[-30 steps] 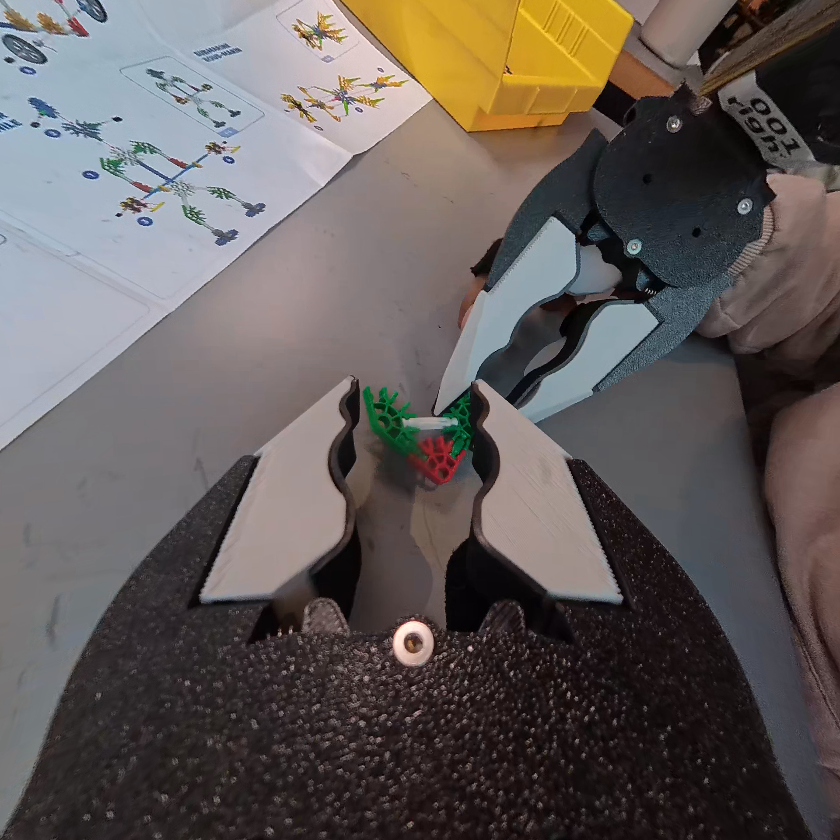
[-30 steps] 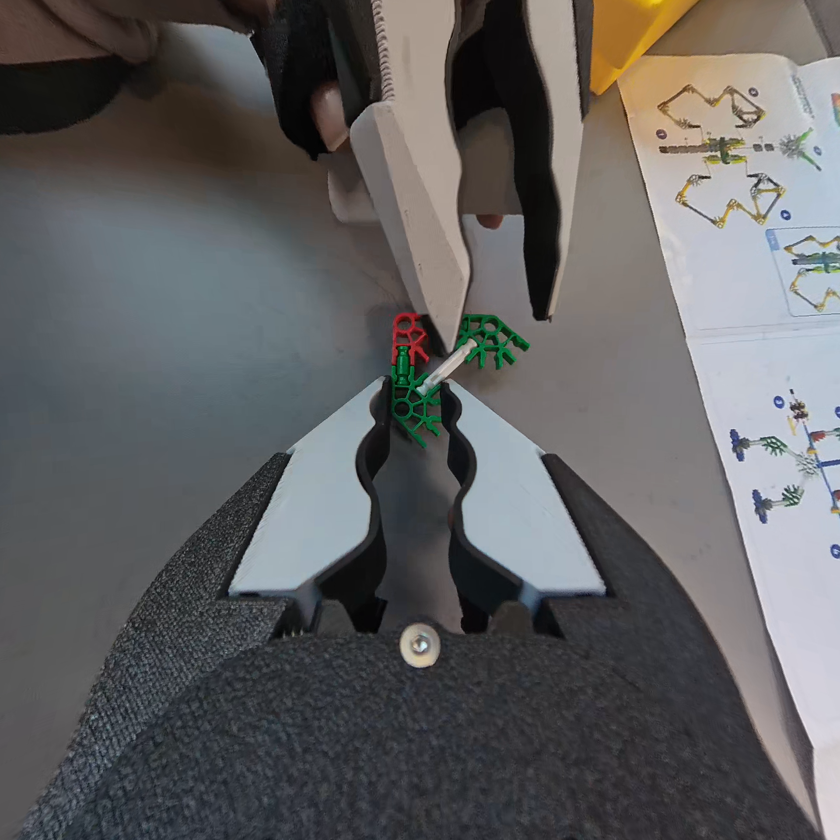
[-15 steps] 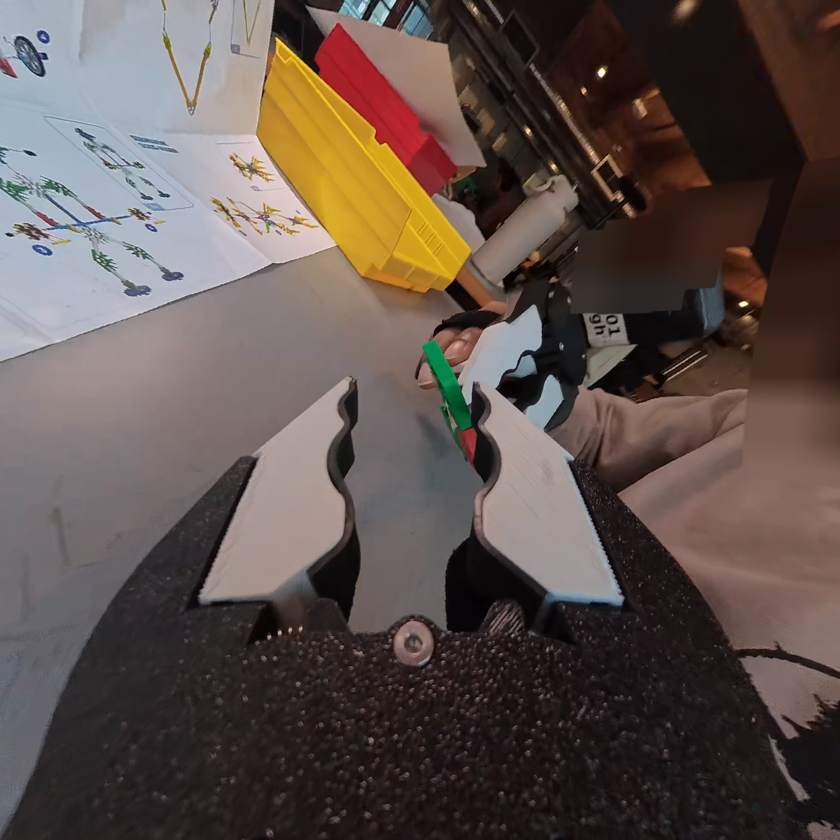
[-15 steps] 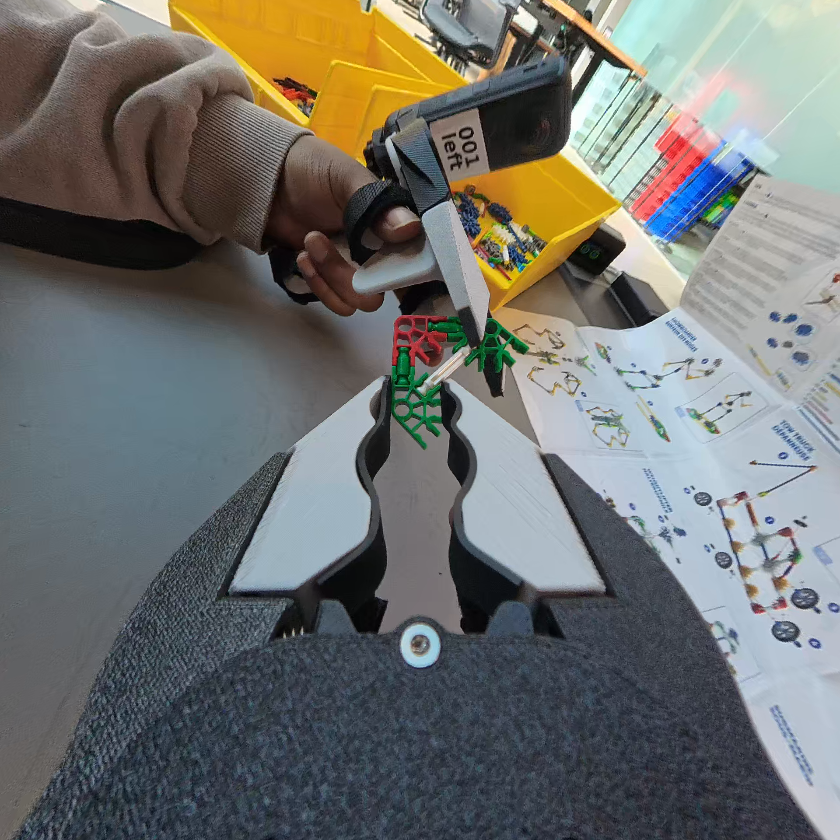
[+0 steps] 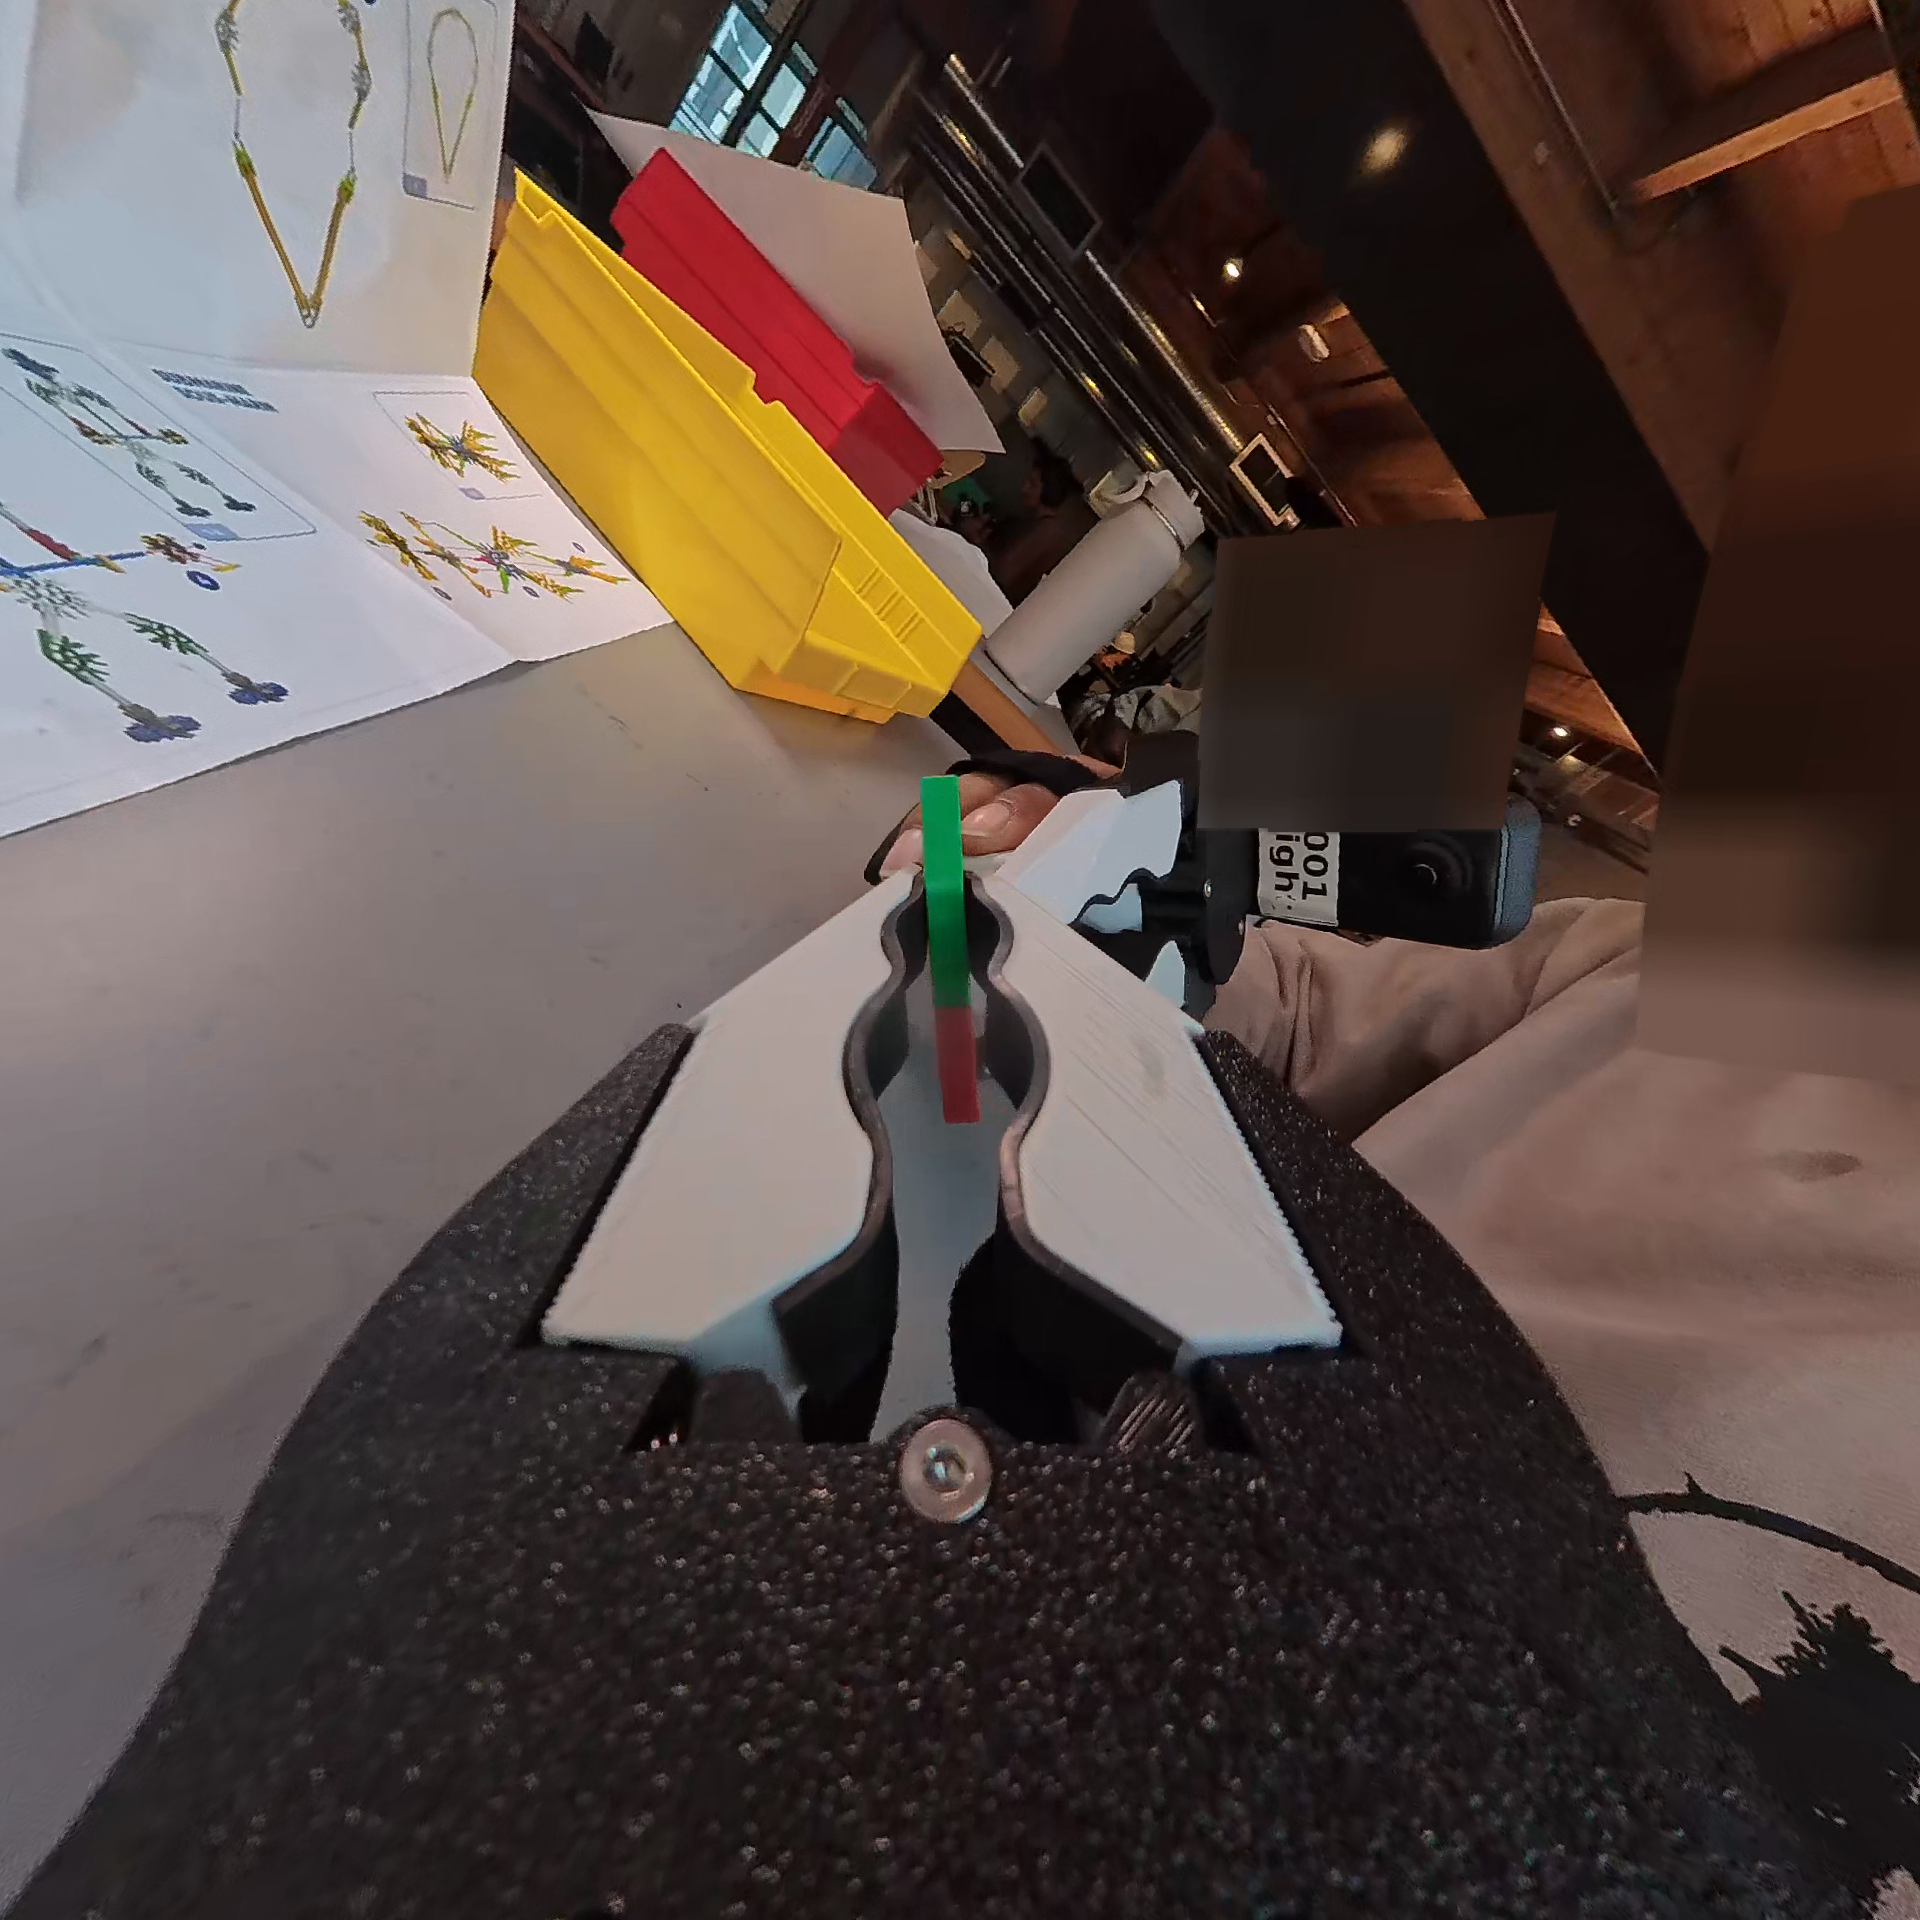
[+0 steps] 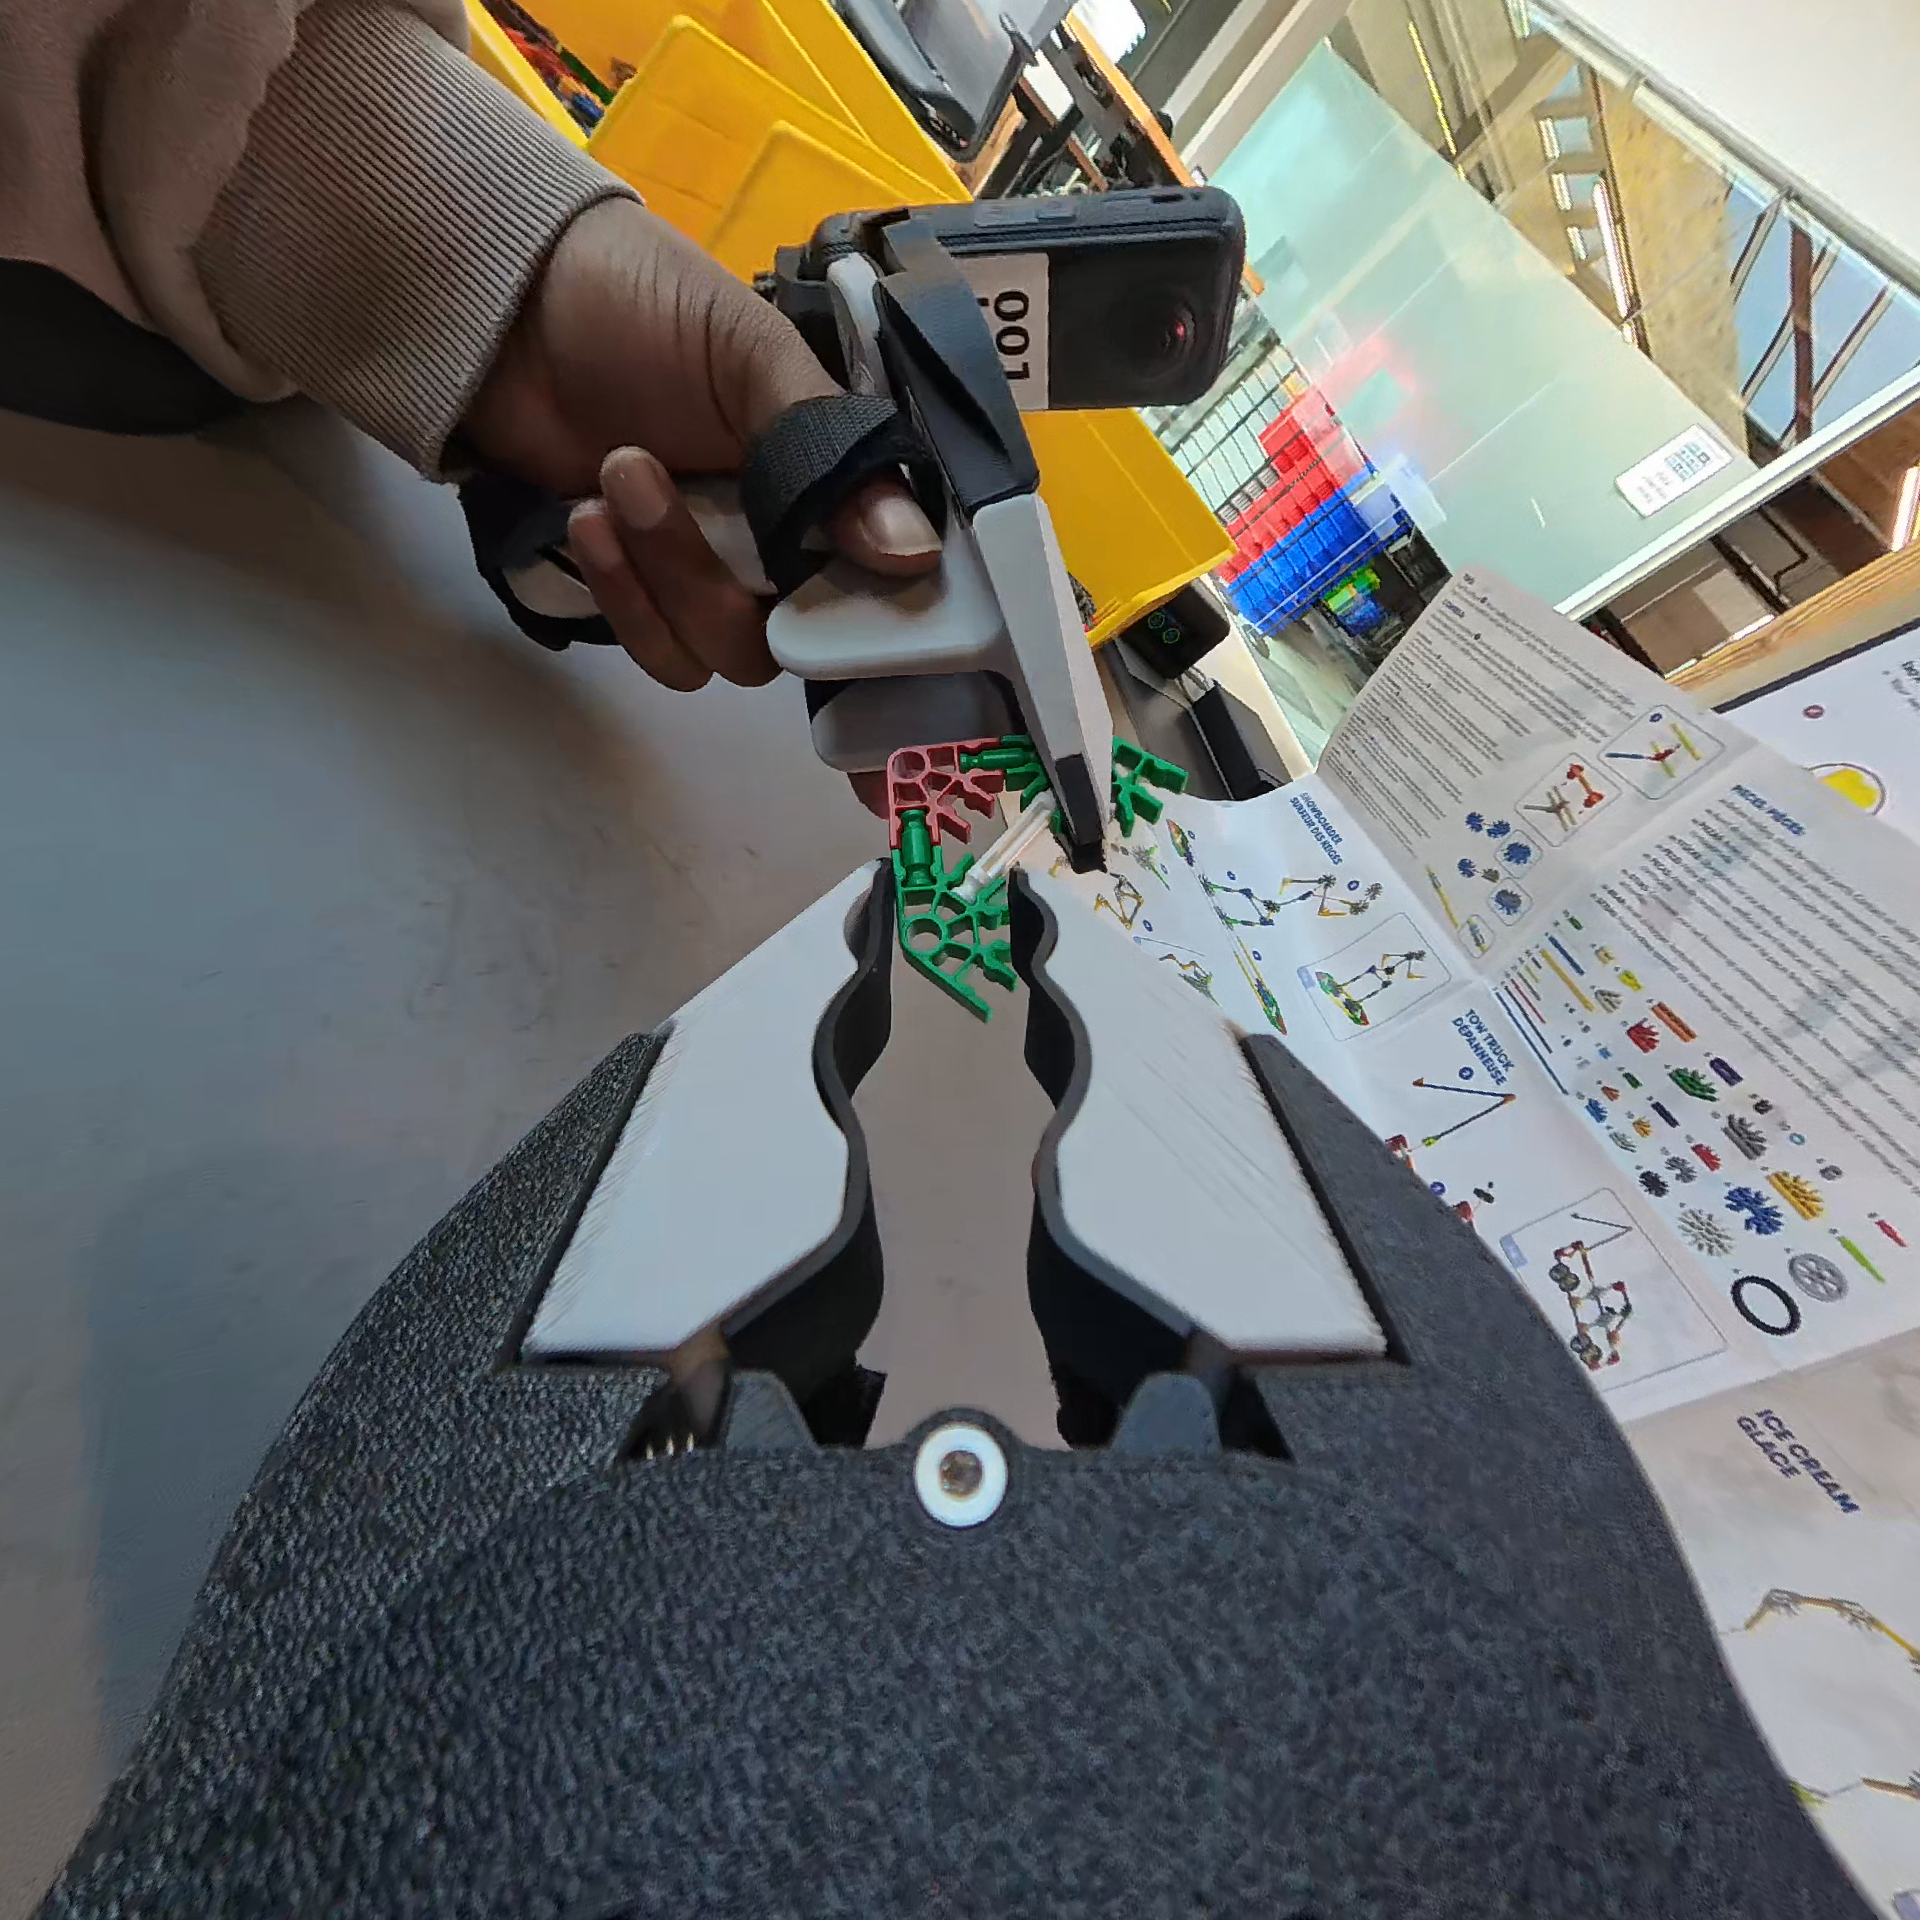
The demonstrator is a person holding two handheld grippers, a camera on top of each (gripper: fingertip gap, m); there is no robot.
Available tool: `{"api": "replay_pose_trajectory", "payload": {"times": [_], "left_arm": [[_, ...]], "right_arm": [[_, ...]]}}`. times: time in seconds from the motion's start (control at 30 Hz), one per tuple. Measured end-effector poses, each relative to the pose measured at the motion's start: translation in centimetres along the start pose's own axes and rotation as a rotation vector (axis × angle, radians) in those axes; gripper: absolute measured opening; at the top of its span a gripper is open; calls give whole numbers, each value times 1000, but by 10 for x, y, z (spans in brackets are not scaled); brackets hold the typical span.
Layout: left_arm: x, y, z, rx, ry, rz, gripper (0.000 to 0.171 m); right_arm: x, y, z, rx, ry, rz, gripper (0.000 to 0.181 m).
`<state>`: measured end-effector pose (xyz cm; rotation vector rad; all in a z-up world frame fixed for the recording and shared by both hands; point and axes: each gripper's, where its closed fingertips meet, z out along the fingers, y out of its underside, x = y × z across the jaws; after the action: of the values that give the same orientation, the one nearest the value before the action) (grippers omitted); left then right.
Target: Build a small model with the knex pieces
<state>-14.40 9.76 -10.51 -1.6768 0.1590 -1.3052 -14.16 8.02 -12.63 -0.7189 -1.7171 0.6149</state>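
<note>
The left hand-held gripper [image 5: 943, 894] is closed narrow on the edge of a green and red toy piece [image 5: 951, 966], held up above the grey worktop [image 5: 416, 935]. The right hand-held gripper [image 6: 951, 894] pinches the same toy's lower green connector [image 6: 951, 935]; a red connector [image 6: 930, 784] and a white rod [image 6: 1003, 847] join it to another green connector [image 6: 1143, 784] in the left one's grip. Instruction sheets [image 6: 1558, 935] and yellow bins [image 5: 707, 468] lie beyond.
</note>
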Motion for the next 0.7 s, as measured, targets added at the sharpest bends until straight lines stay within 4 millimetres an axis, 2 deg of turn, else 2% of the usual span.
{"api": "replay_pose_trajectory", "payload": {"times": [0.13, 0.27, 0.37, 0.47, 0.7], "left_arm": [[-11, -8, -9, 32, -85, 82, 4], [-7, -14, -11, 69, -71, 121, 4], [2, -13, -5, 69, -51, 190, 4], [12, -12, -1, 82, -25, 251, 4], [23, -13, 1, 95, 17, 293, 4]], "right_arm": [[2, 5, 1, 11, -32, 124, 36], [6, 5, 1, 64, -100, 357, 45], [6, 2, -1, 110, -172, 534, 44], [6, -4, -4, 155, -238, 659, 35], [7, -15, -6, 248, -325, 830, 26]]}}
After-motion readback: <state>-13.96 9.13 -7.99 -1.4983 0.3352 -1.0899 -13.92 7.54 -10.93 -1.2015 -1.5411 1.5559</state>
